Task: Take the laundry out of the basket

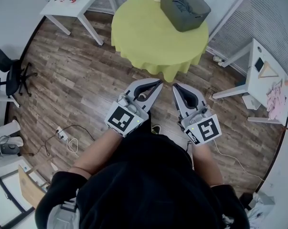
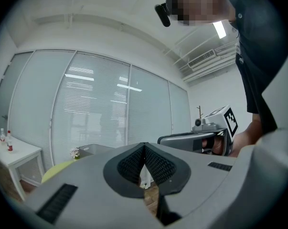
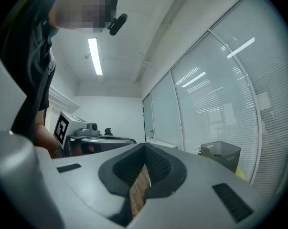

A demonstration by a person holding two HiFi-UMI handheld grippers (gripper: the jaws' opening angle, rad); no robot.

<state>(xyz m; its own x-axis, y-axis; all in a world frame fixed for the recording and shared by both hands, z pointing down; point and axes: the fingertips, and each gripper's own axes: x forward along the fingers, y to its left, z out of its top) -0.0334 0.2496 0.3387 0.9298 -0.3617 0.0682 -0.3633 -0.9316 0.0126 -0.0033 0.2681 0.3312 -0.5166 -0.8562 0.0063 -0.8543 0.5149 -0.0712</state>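
A grey laundry basket [image 1: 196, 13] stands on the far side of a round table with a yellow-green cloth [image 1: 144, 37]. Dark laundry [image 1: 182, 4] lies inside it. Both grippers are held level, side by side, short of the table's near edge. The left gripper [image 1: 158, 83] is shut with nothing between its jaws, and so is the right gripper [image 1: 175, 86]. In the left gripper view the left gripper [image 2: 144, 148] points toward the basket [image 2: 93, 150], with the right gripper [image 2: 196, 140] beside it. In the right gripper view the right gripper [image 3: 144, 148] has the basket [image 3: 221, 154] off to its right.
A white table [image 1: 84, 1] with small bottles stands at the back left. A white desk [image 1: 265, 78] with pink items is at the right. An office chair [image 1: 12, 75] and floor cables [image 1: 62, 135] are at the left. Blinds [image 1: 272, 18] line the back wall.
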